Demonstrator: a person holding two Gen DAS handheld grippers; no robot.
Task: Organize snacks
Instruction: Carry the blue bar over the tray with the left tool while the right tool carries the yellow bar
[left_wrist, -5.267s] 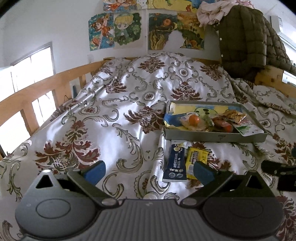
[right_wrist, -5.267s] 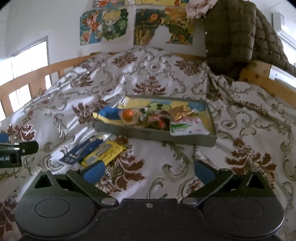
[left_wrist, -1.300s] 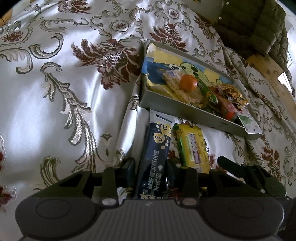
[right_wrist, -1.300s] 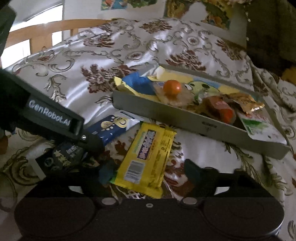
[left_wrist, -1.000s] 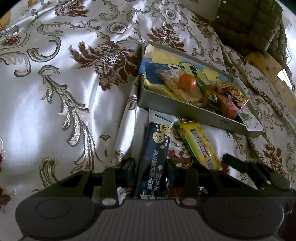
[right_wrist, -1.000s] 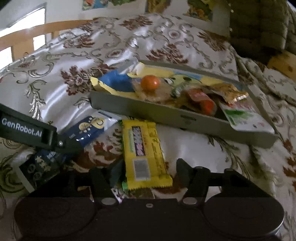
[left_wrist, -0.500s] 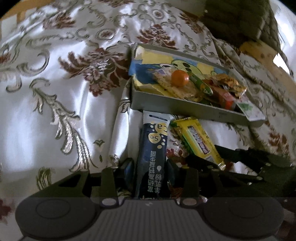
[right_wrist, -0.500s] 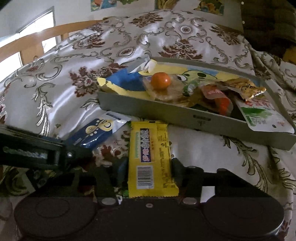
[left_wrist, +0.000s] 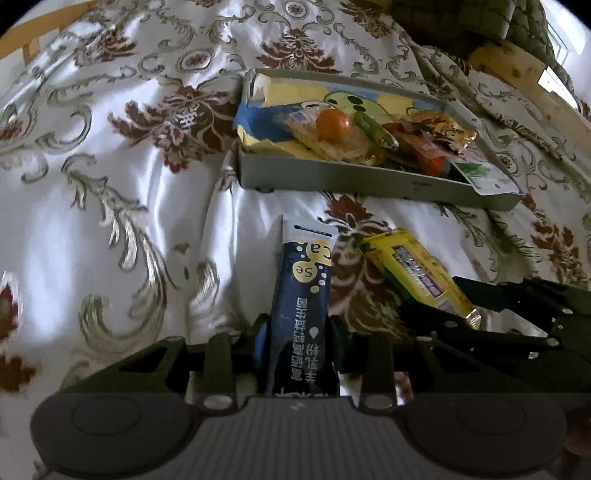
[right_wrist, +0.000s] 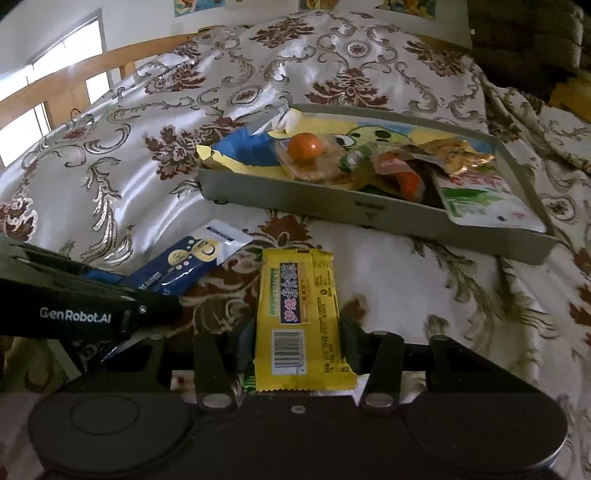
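Observation:
My left gripper is shut on a dark blue snack packet, held lengthwise above the bedspread. My right gripper is shut on a yellow snack bar. The blue packet also shows in the right wrist view, and the yellow bar in the left wrist view. A grey tray lies just beyond both, holding an orange ball, crackers, a blue-yellow wrapper and several small packets. The tray shows in the right wrist view too.
The tray sits on a bed covered by a white satin spread with brown floral print. A wooden bed rail runs along the left. A dark quilted jacket hangs at the far right corner.
Both grippers have lifted slightly and pulled back with their snacks held. The yellow bar now sits straight between the right fingers. The tray has not moved.

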